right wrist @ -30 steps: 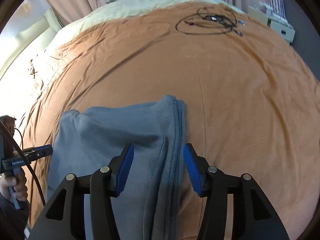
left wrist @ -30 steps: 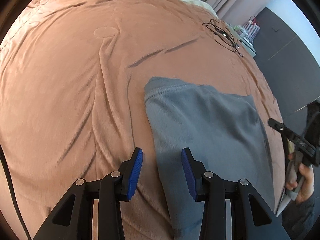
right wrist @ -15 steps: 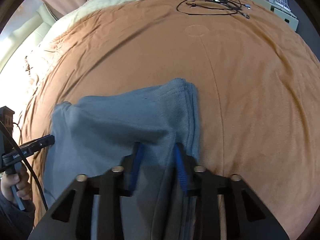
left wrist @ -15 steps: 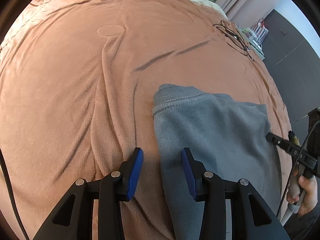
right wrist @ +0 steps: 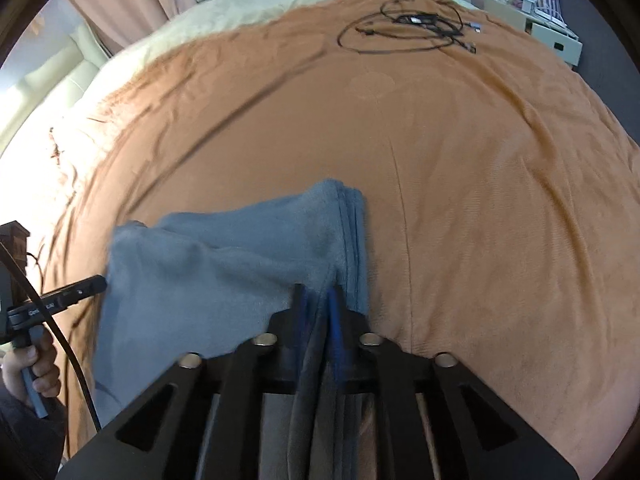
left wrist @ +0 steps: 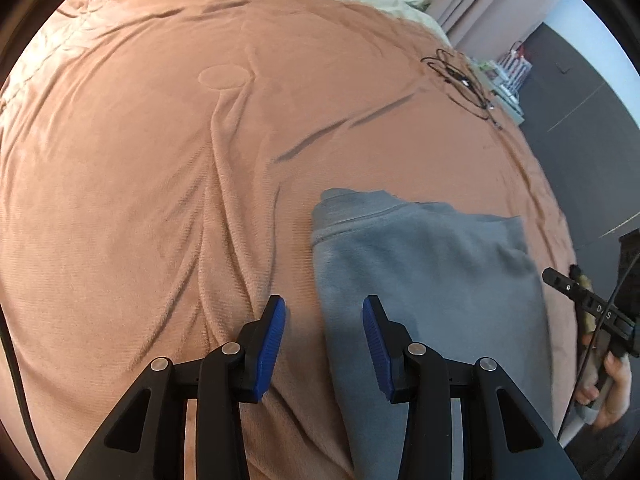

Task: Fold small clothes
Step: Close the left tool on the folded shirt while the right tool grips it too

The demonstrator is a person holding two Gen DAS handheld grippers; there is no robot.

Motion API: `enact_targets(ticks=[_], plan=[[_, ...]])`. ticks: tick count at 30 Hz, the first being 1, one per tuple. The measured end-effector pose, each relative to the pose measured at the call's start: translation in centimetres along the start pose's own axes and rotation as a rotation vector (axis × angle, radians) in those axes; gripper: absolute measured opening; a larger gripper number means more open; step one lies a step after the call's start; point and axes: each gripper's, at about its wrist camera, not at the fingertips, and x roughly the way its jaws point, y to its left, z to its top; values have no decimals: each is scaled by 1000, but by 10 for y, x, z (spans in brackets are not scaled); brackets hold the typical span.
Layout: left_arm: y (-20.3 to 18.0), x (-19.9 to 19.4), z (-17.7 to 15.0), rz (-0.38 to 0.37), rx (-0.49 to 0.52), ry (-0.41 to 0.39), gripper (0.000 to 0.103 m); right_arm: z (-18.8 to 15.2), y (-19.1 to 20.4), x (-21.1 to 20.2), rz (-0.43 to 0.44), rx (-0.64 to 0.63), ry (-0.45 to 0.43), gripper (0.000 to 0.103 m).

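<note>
A grey-blue fleece garment (left wrist: 424, 276) lies folded on the brown blanket (left wrist: 160, 200); it also shows in the right wrist view (right wrist: 224, 268). My left gripper (left wrist: 324, 332) is open, its fingers straddling the garment's left edge near the front, holding nothing. My right gripper (right wrist: 318, 304) is shut on the garment's right folded edge, cloth bunched between the blue pads. The right gripper also shows at the right of the left wrist view (left wrist: 580, 300), and the left one at the left of the right wrist view (right wrist: 60, 300).
A tangle of black cables (right wrist: 412, 28) lies at the far end of the blanket, also in the left wrist view (left wrist: 464, 80). Cream bedding (right wrist: 240, 12) and curtains lie beyond. A white shelf unit (right wrist: 552, 36) stands at the far right.
My right gripper closed from open onto the garment's right edge and moved forward. My left gripper stayed open and slid slightly left, off the cloth's edge.
</note>
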Motion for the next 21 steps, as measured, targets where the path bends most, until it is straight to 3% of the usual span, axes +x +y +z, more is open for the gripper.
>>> enact_targets(ticks=[1,2,12,14,21], plan=[[1,1,1,-10,-11,3,42,-1,-6,-3,12,7,-9,71],[2,1,2,-20,-21,6,42,-2,-9,-4,19,9,-17,72],[0,26,5,-66,-52,47,43,-7,-44,27,203,81,104,72],[4,27,8,-87,-64,46,43,-3,-56,37,274,123,123,65],[15,37,18,-176,-116,28,38,4,-87,56,417,191,107,65]])
